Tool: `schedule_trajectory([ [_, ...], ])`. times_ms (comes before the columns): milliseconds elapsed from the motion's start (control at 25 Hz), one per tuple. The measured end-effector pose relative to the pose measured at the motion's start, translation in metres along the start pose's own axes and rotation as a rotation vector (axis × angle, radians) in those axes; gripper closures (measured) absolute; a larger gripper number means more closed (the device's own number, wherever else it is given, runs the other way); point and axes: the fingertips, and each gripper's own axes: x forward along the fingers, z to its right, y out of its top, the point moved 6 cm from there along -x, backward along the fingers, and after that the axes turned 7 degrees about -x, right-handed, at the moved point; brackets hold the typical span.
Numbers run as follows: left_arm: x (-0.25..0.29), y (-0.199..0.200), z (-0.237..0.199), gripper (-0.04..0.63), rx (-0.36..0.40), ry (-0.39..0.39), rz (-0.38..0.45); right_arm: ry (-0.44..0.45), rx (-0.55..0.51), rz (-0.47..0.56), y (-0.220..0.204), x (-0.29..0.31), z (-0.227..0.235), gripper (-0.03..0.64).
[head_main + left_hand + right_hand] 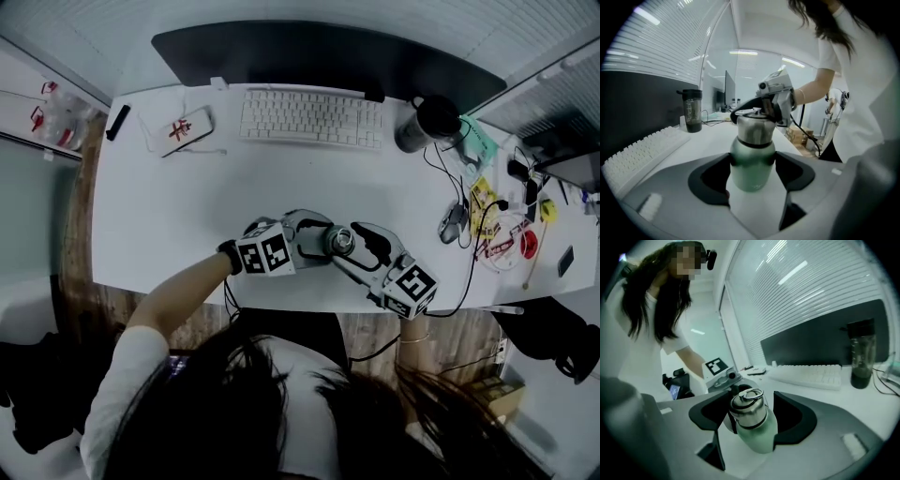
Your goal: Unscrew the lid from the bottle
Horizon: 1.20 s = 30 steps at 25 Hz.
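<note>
A green bottle [752, 161] with a steel lid [755, 128] stands near the white desk's front edge [187, 272]. My left gripper [752, 174] is shut on the green body, its dark pads pressing both sides. My right gripper [750, 420] comes from the opposite side and is shut on the lid [746, 409], which carries a small ring on top. From the right gripper view the bottle looks tilted. In the head view the left gripper [322, 242] and the right gripper [354, 247] meet at the bottle [340, 240], seen from above.
A white keyboard [311, 118] and a dark monitor [319, 56] lie at the back. A dark shaker cup [429, 122] stands back right, beside a mouse [453, 223] and tangled cables [502, 234]. A white case [178, 129] lies back left.
</note>
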Motion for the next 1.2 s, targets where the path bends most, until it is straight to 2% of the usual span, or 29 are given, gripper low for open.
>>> schedule_trajectory([
  [120,0.0,-0.002,0.007,0.242,-0.047,0.076,0.015,-0.168,0.061,0.085,0.0,-0.007,-0.012,0.345],
  [280,0.0,-0.003,0.014,0.242,-0.104,0.188,0.044,-0.379,0.085,0.117,-0.007,-0.008,-0.024,0.345],
  [440,0.0,-0.004,0.02,0.242,-0.159,0.279,0.065,-0.462,0.112,0.132,-0.014,0.0,-0.03,0.347],
  [600,0.002,-0.005,0.023,0.242,-0.19,0.322,0.079,-0.508,0.102,0.113,-0.021,0.008,-0.031,0.347],
  [760,0.002,-0.007,0.023,0.242,-0.189,0.308,0.087,-0.502,0.078,0.112,-0.022,0.011,-0.031,0.356],
  [880,0.0,-0.007,0.023,0.242,-0.17,0.278,0.081,-0.454,0.059,0.096,-0.021,0.01,-0.031,0.359],
  [1000,-0.001,-0.009,0.021,0.242,-0.146,0.236,0.08,-0.363,0.031,0.075,-0.021,0.009,-0.029,0.36],
  [1200,-0.004,-0.006,0.015,0.242,-0.09,0.137,0.041,-0.149,-0.037,0.02,-0.018,0.009,-0.021,0.36],
])
